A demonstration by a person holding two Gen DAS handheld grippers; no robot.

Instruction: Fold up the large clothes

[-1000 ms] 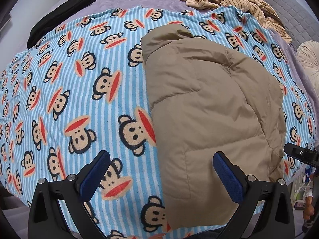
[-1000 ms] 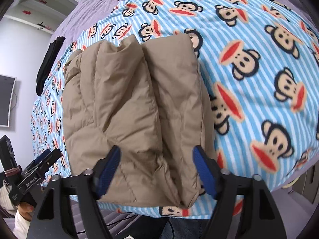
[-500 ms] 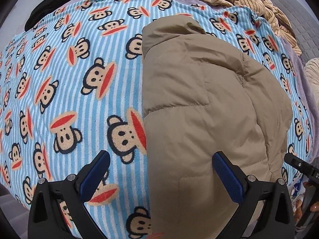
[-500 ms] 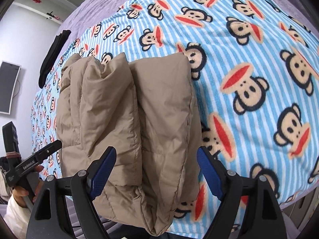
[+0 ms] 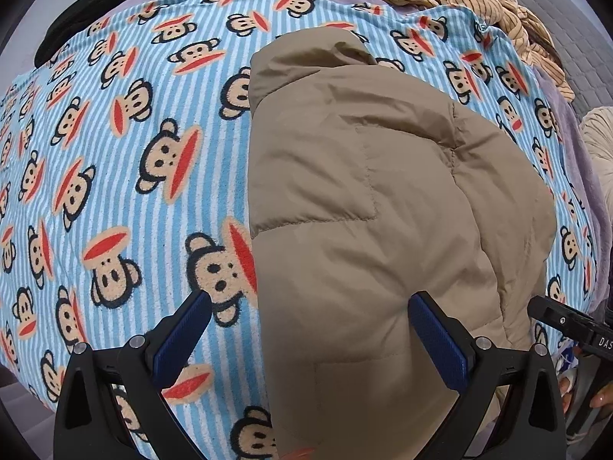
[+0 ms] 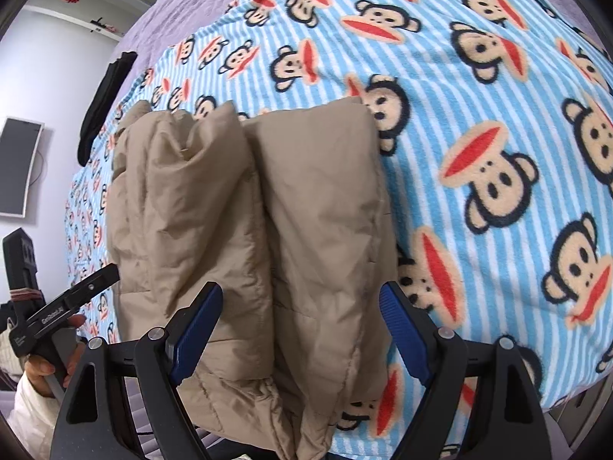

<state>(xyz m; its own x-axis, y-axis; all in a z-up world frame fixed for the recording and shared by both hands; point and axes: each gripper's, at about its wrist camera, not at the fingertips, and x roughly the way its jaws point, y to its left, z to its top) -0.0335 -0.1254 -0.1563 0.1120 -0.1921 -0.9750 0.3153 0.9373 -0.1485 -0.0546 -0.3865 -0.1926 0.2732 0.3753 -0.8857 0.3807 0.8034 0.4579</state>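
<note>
Both sets of jaws are standing spread and gripping nothing: the left gripper (image 5: 308,339) and right gripper (image 6: 300,326) are hovering over the near end of the tan puffer jacket (image 6: 253,230), which is lying lengthwise-folded on the monkey-print blanket (image 5: 115,176); judging by this, the crosswise fold is remaining

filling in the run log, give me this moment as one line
item: tan puffer jacket, folded lengthwise | surface: blue striped monkey-print blanket | left gripper: open above hem | right gripper: open above hem
</note>
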